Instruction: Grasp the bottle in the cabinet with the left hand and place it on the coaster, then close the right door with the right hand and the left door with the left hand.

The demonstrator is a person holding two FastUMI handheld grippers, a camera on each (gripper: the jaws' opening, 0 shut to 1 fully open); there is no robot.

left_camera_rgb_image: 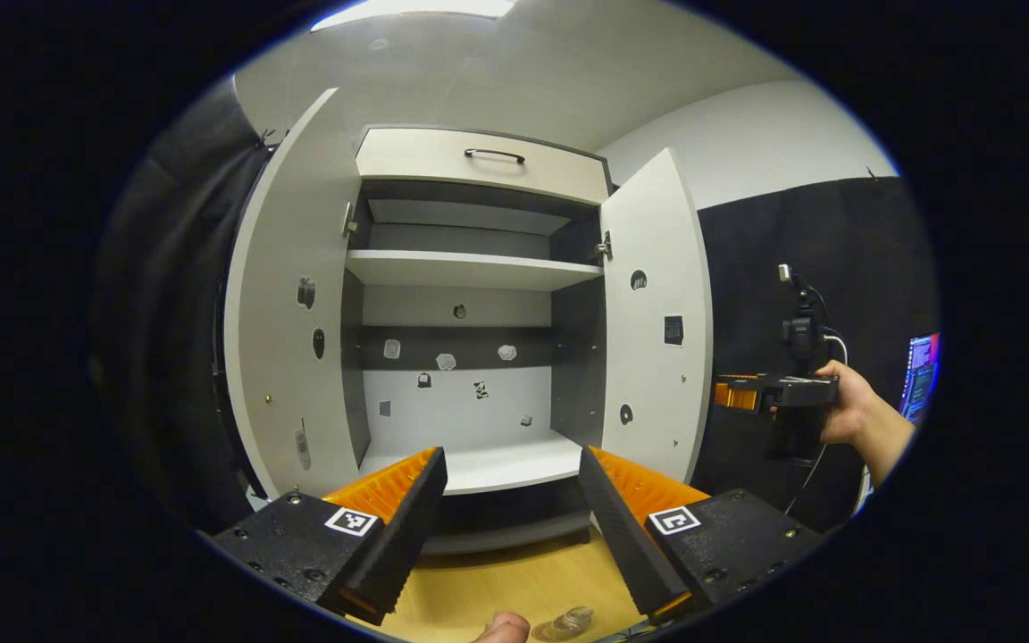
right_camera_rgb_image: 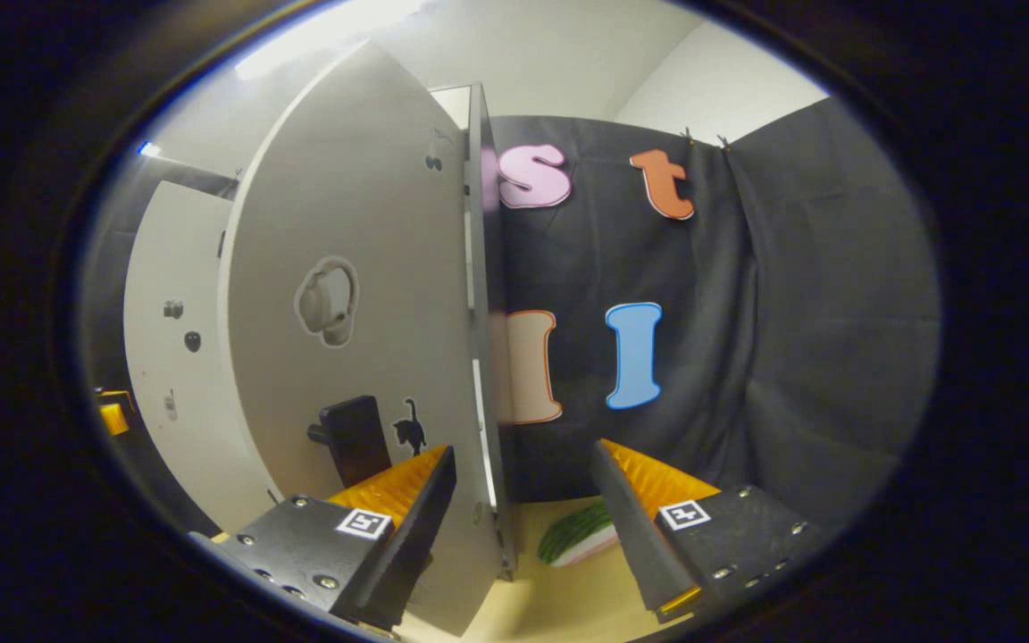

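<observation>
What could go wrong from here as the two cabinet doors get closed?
1. The right claw is open with a finger on each side of the right door edge. Whichever finger is on the inside might get pinched against the cabinet as the door shuts.
2. The left claw is open in front of the cabinet opening and may lie in that door's swing path.

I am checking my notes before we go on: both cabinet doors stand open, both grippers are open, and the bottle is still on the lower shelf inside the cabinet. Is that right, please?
Not quite. The doors, left and right, are open, as are the left gripper and right gripper, but the left gripper view shows the lower shelf of the cabinet bare, with no bottle on it.
</observation>
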